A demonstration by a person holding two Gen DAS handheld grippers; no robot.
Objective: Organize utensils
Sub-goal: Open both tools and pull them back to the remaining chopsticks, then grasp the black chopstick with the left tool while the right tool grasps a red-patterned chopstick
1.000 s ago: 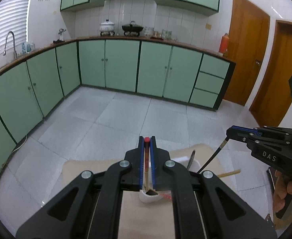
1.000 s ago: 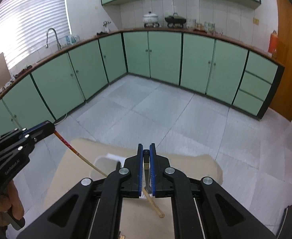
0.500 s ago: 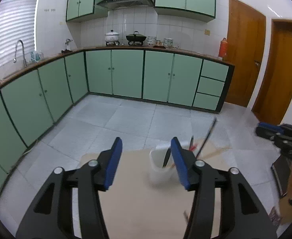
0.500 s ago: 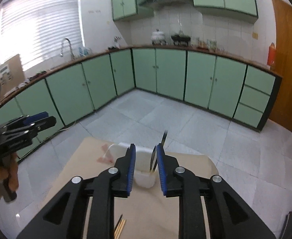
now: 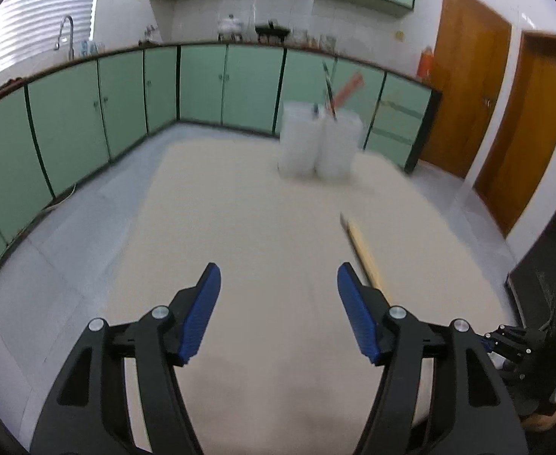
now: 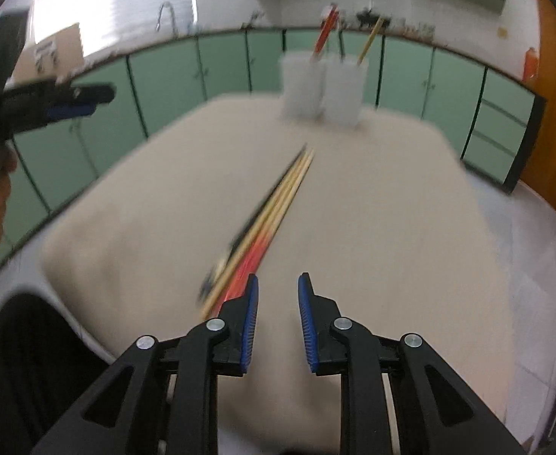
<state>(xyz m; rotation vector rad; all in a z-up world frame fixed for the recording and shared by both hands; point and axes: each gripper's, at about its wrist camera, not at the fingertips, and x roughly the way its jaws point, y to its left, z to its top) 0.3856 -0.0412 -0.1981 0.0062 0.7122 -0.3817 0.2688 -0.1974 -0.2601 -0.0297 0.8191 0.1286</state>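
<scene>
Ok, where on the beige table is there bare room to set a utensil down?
The left half of the beige table is bare, and so is the strip right of the loose bundle of chopsticks. It is crowded only at the far edge, where two white plastic cups stand together.

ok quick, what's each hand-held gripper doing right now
Left hand-held gripper: open, holding nothing.
Right hand-held gripper: open, holding nothing; the chopsticks lie on the table just ahead of it.
</scene>
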